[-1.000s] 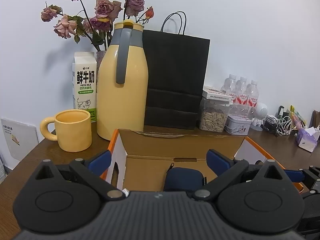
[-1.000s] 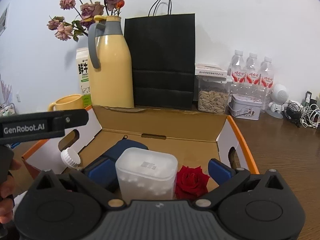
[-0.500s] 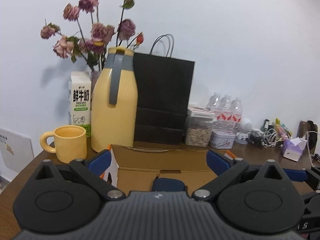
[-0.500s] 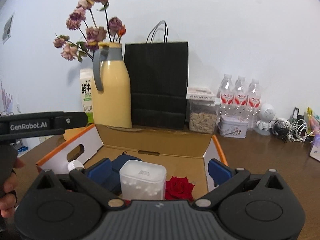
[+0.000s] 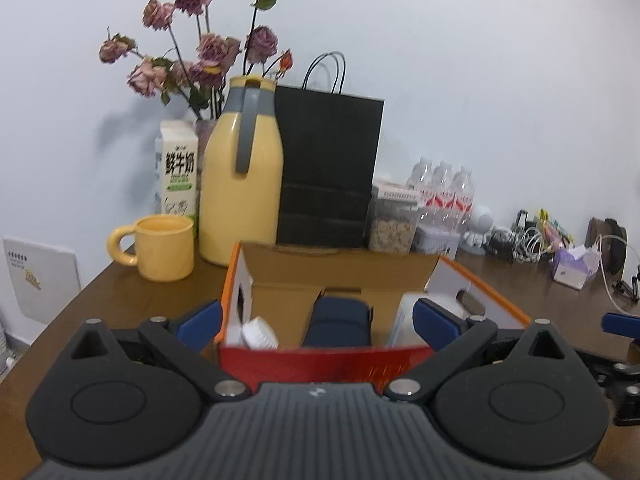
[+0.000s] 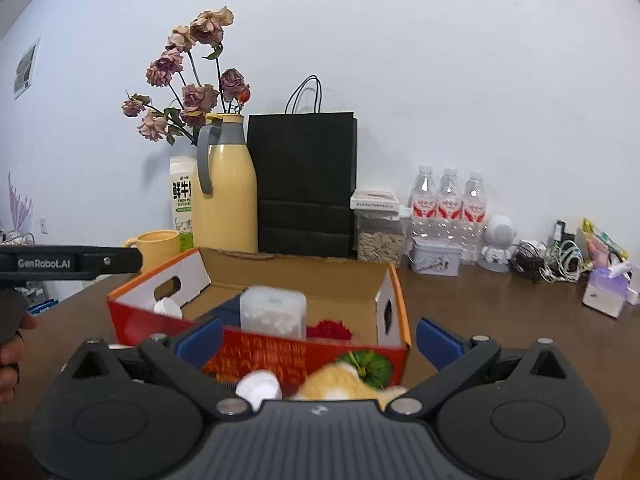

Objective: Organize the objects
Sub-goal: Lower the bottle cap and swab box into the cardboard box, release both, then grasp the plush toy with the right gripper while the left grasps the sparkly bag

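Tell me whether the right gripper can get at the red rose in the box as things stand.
Probably yes. The right gripper is open and empty, the cardboard box is open on top, and the red rose lies uncovered beside the white container. It must clear the box's front wall first.

Left gripper (image 5: 316, 318): held level, blue-padded fingers spread wide apart — nothing is gripped between them
Right gripper (image 6: 318, 338): held level as well, fingers set wide apart, nothing clasped
Left gripper from the right wrist view: its black body is seen at the left edge, pointing rightward
Person's hand (image 6: 12, 354): partly seen at the left edge — wrapped around the left gripper's handle
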Motion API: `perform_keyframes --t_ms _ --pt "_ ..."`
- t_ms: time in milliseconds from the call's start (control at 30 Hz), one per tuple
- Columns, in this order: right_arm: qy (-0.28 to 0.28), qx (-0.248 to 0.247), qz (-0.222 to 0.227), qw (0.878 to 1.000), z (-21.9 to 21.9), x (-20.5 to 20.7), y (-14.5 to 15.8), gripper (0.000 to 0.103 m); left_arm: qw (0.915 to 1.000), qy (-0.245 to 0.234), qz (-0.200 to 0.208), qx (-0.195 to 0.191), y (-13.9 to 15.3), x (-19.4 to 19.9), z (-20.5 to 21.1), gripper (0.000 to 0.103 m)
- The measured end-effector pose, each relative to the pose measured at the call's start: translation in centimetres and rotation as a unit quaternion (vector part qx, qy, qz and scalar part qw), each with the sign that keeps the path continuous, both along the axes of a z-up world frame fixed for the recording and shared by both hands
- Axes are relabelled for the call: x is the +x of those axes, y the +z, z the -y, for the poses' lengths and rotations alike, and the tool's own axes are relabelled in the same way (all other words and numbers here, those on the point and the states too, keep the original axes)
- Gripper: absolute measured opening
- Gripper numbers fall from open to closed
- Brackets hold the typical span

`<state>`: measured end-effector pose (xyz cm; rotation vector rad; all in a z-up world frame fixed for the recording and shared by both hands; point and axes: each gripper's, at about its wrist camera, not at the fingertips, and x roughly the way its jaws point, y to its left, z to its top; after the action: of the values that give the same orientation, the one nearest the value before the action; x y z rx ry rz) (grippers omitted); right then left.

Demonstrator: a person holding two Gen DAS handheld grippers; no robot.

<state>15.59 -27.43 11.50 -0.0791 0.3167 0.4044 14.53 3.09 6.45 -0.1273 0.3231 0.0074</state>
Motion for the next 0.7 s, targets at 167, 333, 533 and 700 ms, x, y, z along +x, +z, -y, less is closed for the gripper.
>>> perform_keyframes --t_ms 167,333,533,700 --pt "-0.009 0.001 -0.021 1.000 1.4 -1.9 -2.0 0.103 0.9996 0.009 -0.025 0.006 -1.6 -1.3 -0.6 0.103" --pt "-0.010 0.000 -0.052 0.999 2.1 -2.8 -4.1 0.103 0.9984 0.018 -0.054 0.000 -3.1 -2.3 -1.2 0.103" --pt "-0.007 0.005 -0.066 0.998 1.6 -2.2 -4.5 0.103 0.9977 0.032 -0.060 -0.006 -3.3 -2.8 -2.2 0.103" --pt "-0.015 0.013 -0.084 0.996 0.2 -0.5 -3.8 0.103 0.9973 0.041 -0.061 -0.009 -3.2 -3.1 -2.8 0.103"
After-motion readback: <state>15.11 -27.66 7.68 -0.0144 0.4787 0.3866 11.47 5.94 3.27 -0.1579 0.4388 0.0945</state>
